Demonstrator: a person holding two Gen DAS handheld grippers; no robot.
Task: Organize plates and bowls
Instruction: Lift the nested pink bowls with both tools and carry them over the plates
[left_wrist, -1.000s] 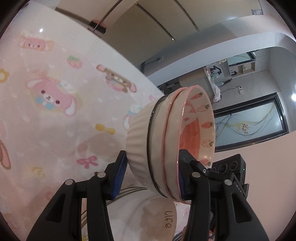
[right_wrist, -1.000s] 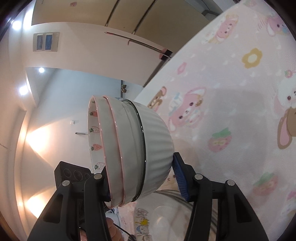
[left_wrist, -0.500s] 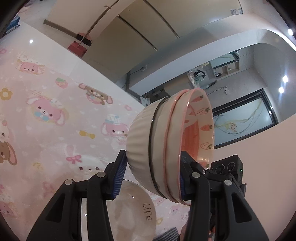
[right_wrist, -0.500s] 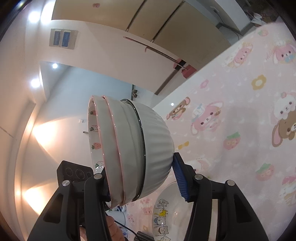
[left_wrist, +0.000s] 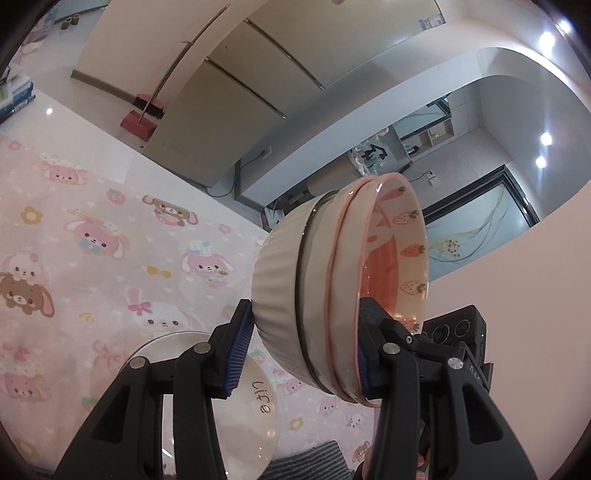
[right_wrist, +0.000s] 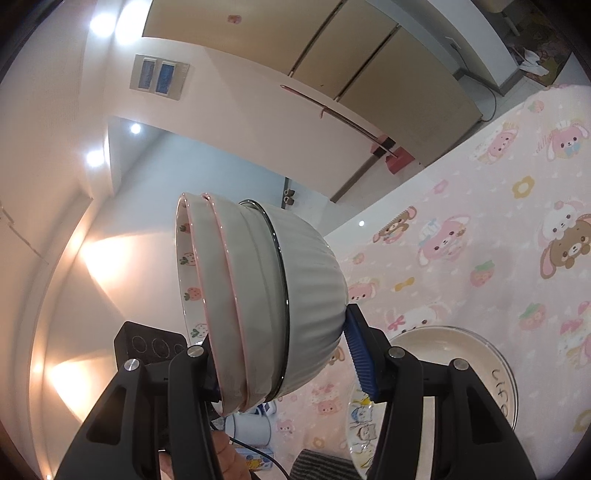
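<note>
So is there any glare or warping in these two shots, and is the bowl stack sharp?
Left wrist view: the bowl stack is sharp, ceiling spotlights flare at upper right, and fisheye bends the walls. Right wrist view: the bowl stack is sharp too, bright spotlights wash the left wall, and straight cabinet edges curve.

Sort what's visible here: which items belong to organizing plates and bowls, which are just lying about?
Job items: bowl stack gripped by left gripper and right gripper; plate marked "Life".

Lying about: broom, dustpan, cartoon mat.
</note>
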